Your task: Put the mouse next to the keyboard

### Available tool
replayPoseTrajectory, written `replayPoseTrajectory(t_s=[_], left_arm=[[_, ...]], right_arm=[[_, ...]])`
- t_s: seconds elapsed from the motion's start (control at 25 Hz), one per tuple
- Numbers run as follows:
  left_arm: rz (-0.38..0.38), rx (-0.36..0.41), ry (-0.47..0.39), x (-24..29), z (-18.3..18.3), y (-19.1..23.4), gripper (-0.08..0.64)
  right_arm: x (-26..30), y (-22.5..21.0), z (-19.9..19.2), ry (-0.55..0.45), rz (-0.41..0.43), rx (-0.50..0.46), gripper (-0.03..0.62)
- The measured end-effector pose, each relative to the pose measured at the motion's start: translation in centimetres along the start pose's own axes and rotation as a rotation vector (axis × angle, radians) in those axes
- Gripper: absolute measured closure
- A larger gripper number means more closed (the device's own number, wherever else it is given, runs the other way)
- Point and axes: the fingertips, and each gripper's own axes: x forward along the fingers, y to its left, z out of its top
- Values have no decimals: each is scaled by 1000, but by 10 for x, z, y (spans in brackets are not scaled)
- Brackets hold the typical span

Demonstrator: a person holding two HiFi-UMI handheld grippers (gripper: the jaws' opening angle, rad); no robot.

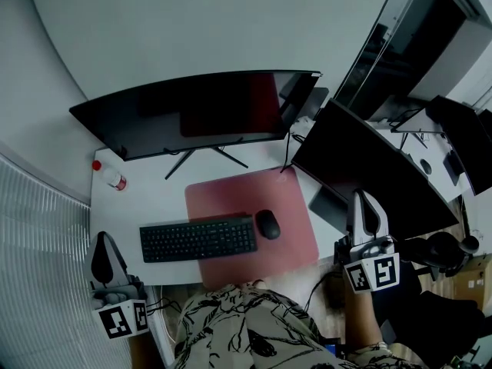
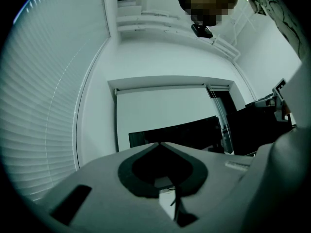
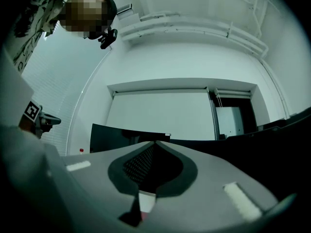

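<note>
Mouse, the small black oval plastic one (image 1: 267, 224), sits just to the right of the flat black keyboard (image 1: 197, 238), close to its right end, though I can't tell if they touch; it lies on the pink rectangular desk mat (image 1: 284, 198), which also runs under the keyboard's right part. As far as I can judge the placing step is already done, and this looks like the wrap-up rather than a grab.

Neither tool is anywhere close. The left gripper (image 1: 102, 241) hangs off the desk edge, in front of and to the left of the keyboard; the right gripper (image 1: 364, 198) is well off to the keyboard's right, past the mat. The 2 of them point up toward the wall, not at the desk. Jaws on both are pressed together at the tips with nothing between them; the gripper views show that pretty clearly.

Next move, my guess: nothing much. If the mouse wants squaring up, the right gripper would have to spread its jaws first, come in over the mat and settle around the mouse's sides without bumping the keyboard.
</note>
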Motion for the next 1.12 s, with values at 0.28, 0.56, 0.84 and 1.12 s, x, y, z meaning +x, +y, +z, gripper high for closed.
replayPoseTrajectory(t_s=[0.28,0.56,0.84,1.12], left_arm=[[6,-14,12,0,-5,3,561],[8,-30,15,2,-8,3,561],[8,-50,13,3,-10,1,561],[7,-47,19,3,-14,4,561]], right_arm=[[0,1,-3,20,7,1,588],[8,13,-4,21,35,6,588],[15,28,-9,33,55,11,588],[21,40,-9,32,85,2,588]])
